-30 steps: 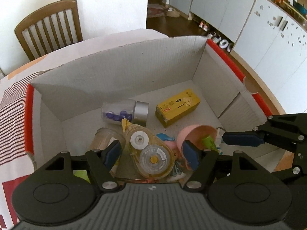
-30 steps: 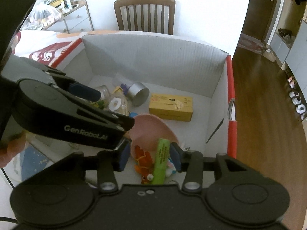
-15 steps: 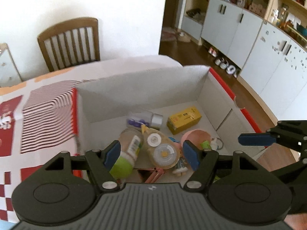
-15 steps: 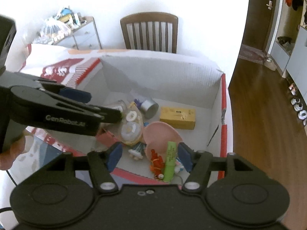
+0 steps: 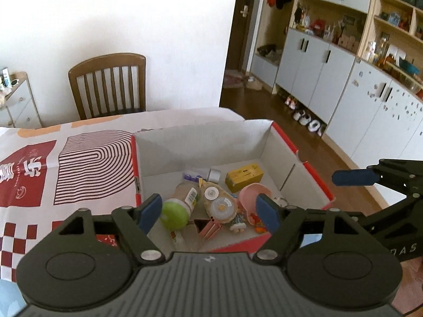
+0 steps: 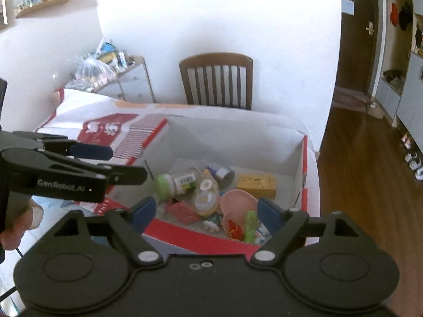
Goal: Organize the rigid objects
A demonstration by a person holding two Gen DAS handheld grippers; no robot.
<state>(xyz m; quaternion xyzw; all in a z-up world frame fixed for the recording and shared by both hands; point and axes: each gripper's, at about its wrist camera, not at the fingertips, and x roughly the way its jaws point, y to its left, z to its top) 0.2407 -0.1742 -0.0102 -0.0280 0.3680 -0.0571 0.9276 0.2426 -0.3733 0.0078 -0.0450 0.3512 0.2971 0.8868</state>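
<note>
Both grippers hang empty above the cardboard box (image 5: 203, 142); the left gripper (image 5: 208, 211) and right gripper (image 6: 203, 211) have just been opening, nothing between the jaws. The green-capped bottle (image 5: 179, 203), pink bowl (image 6: 238, 206) and yellow carton (image 5: 244, 177) lie gathered inside the box, apparently sorted there.

We read "GenRobot.AI" on the side of the left hand-held gripper (image 6: 127, 166). The right hand-held gripper (image 5: 351, 178) shows the partial letters "DAS".

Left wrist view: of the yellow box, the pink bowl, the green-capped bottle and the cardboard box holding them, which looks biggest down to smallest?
1. Cardboard box
2. Green-capped bottle
3. Pink bowl and yellow box: too alike, and a jaw hides part of the bowl.
</note>
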